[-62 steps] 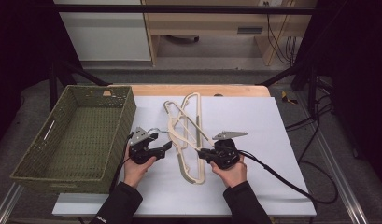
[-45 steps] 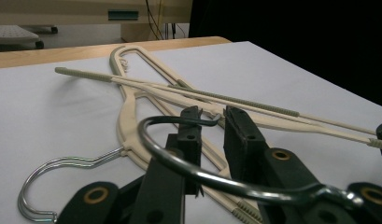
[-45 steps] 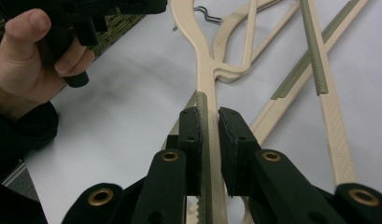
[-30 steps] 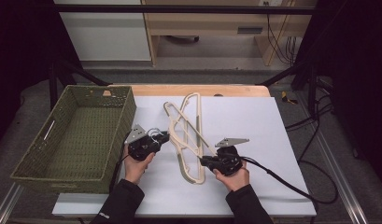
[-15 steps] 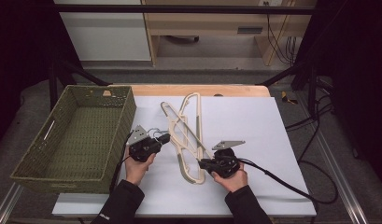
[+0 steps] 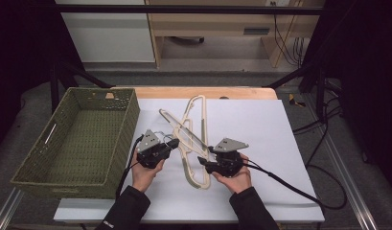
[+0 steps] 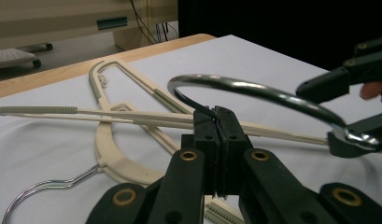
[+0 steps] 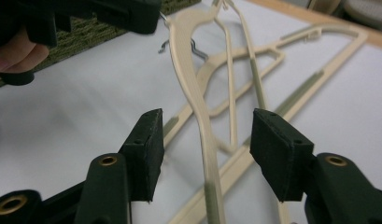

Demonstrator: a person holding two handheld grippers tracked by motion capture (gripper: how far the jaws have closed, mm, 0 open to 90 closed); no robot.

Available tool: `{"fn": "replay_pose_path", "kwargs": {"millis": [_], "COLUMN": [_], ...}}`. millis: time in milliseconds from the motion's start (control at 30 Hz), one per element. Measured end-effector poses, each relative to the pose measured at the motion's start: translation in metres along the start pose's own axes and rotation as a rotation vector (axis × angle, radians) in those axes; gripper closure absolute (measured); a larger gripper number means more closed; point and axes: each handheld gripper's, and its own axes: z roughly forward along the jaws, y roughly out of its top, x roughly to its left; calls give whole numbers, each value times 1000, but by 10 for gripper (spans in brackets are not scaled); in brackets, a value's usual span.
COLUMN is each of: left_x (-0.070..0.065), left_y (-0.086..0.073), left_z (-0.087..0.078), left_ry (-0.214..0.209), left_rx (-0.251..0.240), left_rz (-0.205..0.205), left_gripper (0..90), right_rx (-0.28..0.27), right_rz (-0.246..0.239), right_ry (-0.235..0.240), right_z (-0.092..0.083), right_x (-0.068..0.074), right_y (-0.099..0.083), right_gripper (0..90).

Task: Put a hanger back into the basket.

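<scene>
Nearest the person's edge of the worktop (image 6: pixel 280 191), the two hands each hold a claw over the white sheet. The left claw (image 6: pixel 173 143) is clamped on the chrome hook (image 7: pixel 254 89) of one cream hanger (image 6: pixel 191 158); in the left gripper view its pads meet on the wire where the hook begins. The right claw (image 6: pixel 203 162) has just been opening: in the right gripper view its pads (image 8: pixel 146 149) stand apart on either side of the hanger's arm (image 8: pixel 198 107), which runs between them without being pressed.

So the work looks to be at a handover. The hanger is caught by its hook on the left and let go on the right, but it is not yet clear of the second hanger (image 6: pixel 196 110), whose bars cross it toward the middle of the worktop. Judging by the layout, carrying it to the green woven basket (image 6: pixel 131 120) along the left edge is what remains; the basket holds no hanger yet.

The second hanger reaches toward the far edge, its loose hook (image 7: pixel 44 189) lying flat on the sheet.
</scene>
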Motion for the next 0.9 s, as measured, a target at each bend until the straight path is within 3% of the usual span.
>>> {"fn": "replay_pose_path", "kwargs": {"millis": [33,167,267,333,467,600,767,800,867,900], "left_x": [-1,-4,-5,-6,-8,-8,-10,-10,-11,-11], "left_y": [0,2,2,2,2,4,12,14,16,17], "left_z": [0,1,1,2,3,1,-12,-16,-23,-27], "left_ry": [0,-3,-3,-8,-8,-28,-19,-14,-5,-2], "left_rx": [2,10,17,18,30,27,36,42,42,44], "left_rz": [3,6,7,7,12,-6,11,20,20,20], "left_gripper": [884,884,884,884,881,868,653,653,497,497], "right_rx": [3,10,40,46,70,65,48,48,24,24], "right_rz": [-34,-80,-139,-150,-194,-238,-300,-300,-288,-288], "right_ry": [-14,-25,-55,-60,-59,-74,-154,-154,-191,-191], "right_z": [6,18,34,38,47,45,32,32,21,21], "right_x": [2,7,14,15,17,18,11,11,1,1], "right_y": [7,15,19,19,17,16,22,22,28,28], "right_gripper": [448,494,600,627,775,795,845,845,868,868]}}
